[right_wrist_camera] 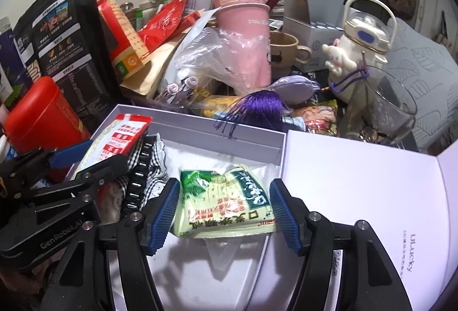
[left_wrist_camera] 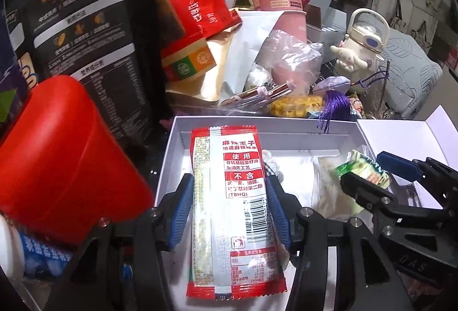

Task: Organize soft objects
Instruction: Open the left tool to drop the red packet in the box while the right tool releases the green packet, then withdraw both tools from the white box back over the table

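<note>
A white open box (left_wrist_camera: 174,145) (right_wrist_camera: 252,136) lies in front of me. My left gripper (left_wrist_camera: 227,213) is shut on a red snack packet (left_wrist_camera: 232,208), held over the box's left part; it also shows in the right wrist view (right_wrist_camera: 120,139). My right gripper (right_wrist_camera: 221,210) is shut on a green and cream snack packet (right_wrist_camera: 226,205) over the box's middle; this packet shows in the left wrist view (left_wrist_camera: 362,167). A checkered cloth (right_wrist_camera: 156,165) with a black comb (right_wrist_camera: 140,173) lies in the box between the two grippers.
The box lid (right_wrist_camera: 357,196) lies open to the right. Behind the box is clutter: a black bag (left_wrist_camera: 88,39), a red canister (left_wrist_camera: 65,156), pink cups (right_wrist_camera: 243,13), a clear plastic bag (right_wrist_camera: 217,59), a purple tassel (right_wrist_camera: 257,107), a cream kettle (right_wrist_camera: 360,44), and a glass (right_wrist_camera: 386,107).
</note>
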